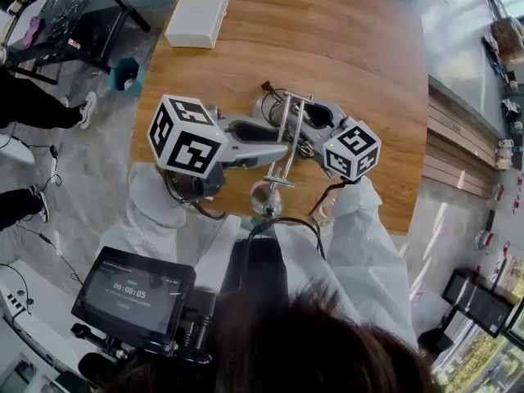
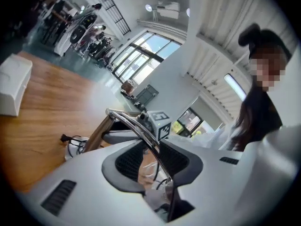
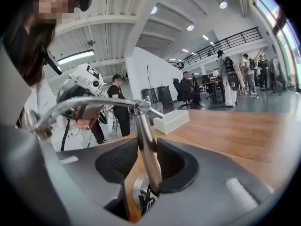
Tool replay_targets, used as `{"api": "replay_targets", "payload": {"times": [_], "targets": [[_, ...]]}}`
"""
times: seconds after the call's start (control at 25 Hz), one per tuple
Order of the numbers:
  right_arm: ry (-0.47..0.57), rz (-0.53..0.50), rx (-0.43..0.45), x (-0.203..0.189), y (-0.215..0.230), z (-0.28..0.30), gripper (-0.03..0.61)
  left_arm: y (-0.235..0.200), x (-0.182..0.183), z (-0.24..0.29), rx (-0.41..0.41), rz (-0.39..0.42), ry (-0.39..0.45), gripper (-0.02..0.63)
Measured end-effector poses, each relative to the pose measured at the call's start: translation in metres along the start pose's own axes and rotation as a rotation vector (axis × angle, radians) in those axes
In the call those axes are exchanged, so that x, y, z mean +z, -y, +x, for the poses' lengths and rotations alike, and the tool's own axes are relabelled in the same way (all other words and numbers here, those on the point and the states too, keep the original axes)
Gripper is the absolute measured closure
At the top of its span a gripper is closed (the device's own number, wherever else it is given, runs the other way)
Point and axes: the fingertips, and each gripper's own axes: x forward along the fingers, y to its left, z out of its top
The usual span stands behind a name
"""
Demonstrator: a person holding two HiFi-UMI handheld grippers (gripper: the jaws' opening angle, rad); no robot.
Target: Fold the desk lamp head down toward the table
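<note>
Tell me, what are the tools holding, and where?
Both hold the desk lamp: the right tool grips its upright post, the left tool its upper arm.

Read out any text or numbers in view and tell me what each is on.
"00:00:05": on the dark screen, lower left of the head view.
Smaller lines on that screen: too small to read.
Marker cubes: black-and-white patterns only, no words.
White box and desk lamp: no print visible.

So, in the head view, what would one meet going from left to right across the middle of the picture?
Left tool's black-and-white marker cube → chrome metal desk lamp → right tool's black-and-white marker cube.
</note>
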Motion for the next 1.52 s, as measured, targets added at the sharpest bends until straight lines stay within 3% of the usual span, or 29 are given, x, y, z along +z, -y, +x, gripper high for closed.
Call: {"api": "replay_targets", "payload": {"times": [0.08, 0.16, 0.32, 0.44, 0.76, 1.24, 1.52], "targets": [[-0.001, 0.005, 0.018, 0.001, 0.001, -0.001, 0.457, -0.015, -0.014, 0.006, 0.113, 0.088, -0.031, 0.520], [0.000, 0.011, 0.033, 0.002, 0.000, -0.002, 0.456, -0.025, -0.022, 0.010, 0.166, 0.148, -0.007, 0.540], [-0.004, 0.012, 0.063, 0.001, 0.000, -0.002, 0.454, -0.029, -0.023, 0.012, 0.145, 0.246, 0.090, 0.538], [-0.010, 0.006, 0.081, 0.003, -0.002, -0.004, 0.454, -0.038, -0.029, 0.017, 0.195, 0.343, 0.078, 0.540], [-0.021, -0.011, 0.118, 0.009, -0.010, -0.008, 0.453, -0.045, -0.032, 0.019, 0.206, 0.497, 0.149, 0.540], [-0.061, -0.034, 0.150, 0.010, -0.011, -0.005, 0.453, -0.049, -0.034, 0.024, 0.213, 0.518, 0.195, 0.540], [-0.011, 0.069, 0.039, -0.001, 0.007, -0.012, 0.439, -0.056, -0.032, 0.021, 0.289, 0.438, 0.238, 0.540]]}}
